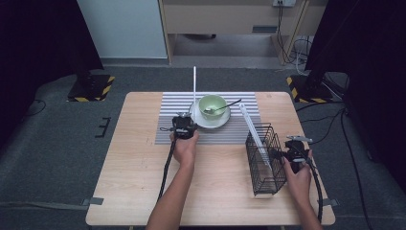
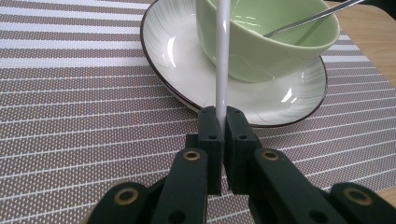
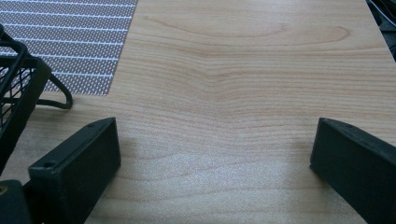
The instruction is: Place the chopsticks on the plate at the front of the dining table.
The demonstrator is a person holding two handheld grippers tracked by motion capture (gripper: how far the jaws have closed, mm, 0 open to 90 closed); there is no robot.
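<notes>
Our left claw (image 2: 222, 122) is pinching a thin white stick (image 2: 222, 56) — its jaws are pressed on the lower end, and the stick rises straight ahead of the claw, in front of the green bowl (image 2: 266, 42) that sits on a white saucer (image 2: 177, 51) just beyond the jaw tips. A metal spoon (image 2: 308, 18) leans inside the bowl, and the striped placemat (image 2: 70, 107) lies under the claw and to either side of it. We judge the stick to be light, stiff and smooth, so it could slide or pivot in a grip this near its end; a hold closer to its middle would steady it better. Our right claw (image 3: 215, 158) is spread wide over bare worktop (image 3: 243, 84), holding nothing, with the black wire basket (image 1: 265, 160) just beside its left jaw. In the high view a second white stick (image 1: 253, 134) leans out of that basket, away from our right claw. We can read no brand, label or writing on any of these things.
</notes>
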